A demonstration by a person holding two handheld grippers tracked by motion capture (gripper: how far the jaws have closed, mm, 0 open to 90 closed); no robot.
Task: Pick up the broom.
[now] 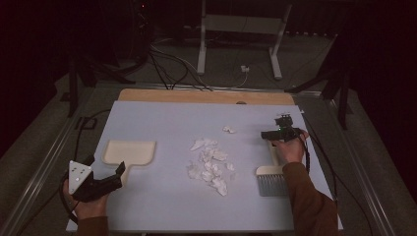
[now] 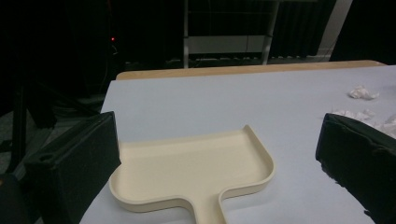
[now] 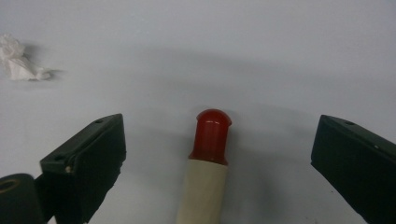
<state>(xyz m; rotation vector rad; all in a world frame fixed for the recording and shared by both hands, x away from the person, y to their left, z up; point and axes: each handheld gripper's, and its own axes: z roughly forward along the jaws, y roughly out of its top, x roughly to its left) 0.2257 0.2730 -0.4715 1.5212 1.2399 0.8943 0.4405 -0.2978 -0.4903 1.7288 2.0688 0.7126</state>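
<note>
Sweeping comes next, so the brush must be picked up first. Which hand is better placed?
Right: its tongs stand open astride the brush handle; the left tongs face the dustpan.

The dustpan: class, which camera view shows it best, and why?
The left gripper view: the cream dustpan lies close between the open jaws, its raised rim and handle stub plain. The high view shows it small and dim, by the left gripper.

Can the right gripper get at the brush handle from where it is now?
Probably yes: the right gripper stands open with the brush handle lying between its jaws untouched, red tip forward, and nothing on the table blocks it.
</note>
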